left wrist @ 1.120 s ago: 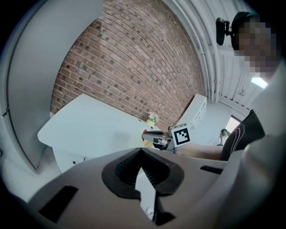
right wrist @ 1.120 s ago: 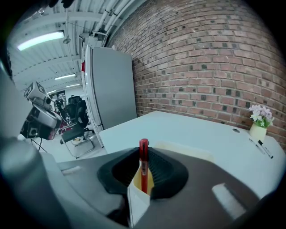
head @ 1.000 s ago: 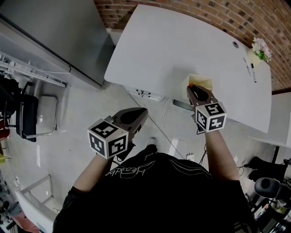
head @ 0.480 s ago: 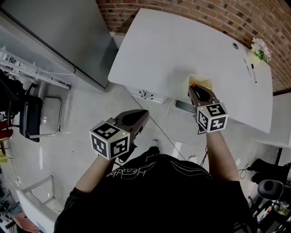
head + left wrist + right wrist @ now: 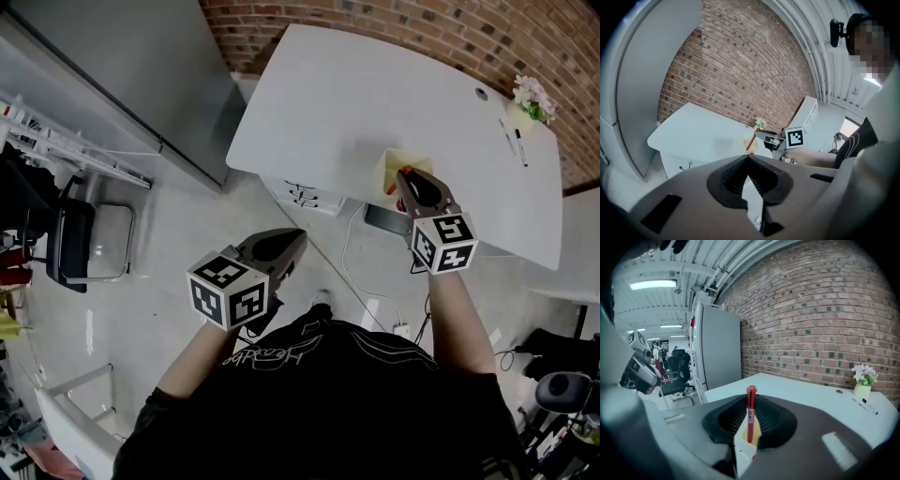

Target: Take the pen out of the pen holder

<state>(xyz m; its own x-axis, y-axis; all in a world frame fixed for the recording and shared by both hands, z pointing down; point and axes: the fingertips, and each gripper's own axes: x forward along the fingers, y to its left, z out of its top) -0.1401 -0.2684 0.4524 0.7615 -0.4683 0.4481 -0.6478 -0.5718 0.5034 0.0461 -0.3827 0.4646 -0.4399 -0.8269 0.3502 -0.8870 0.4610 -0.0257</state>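
R gripper pinches pen, tip in holder; L gripper pressed together, empty. Lift-out step; next I pull straight up.

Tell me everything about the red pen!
The red pen is a slim, shiny plastic stick with a rounded end on top and a pale band on its barrel. It stands nearly upright, pinched between the right gripper's dark ribbed pads. Its lower end is over the pale yellow pen holder; whether it's fully out is unclear.
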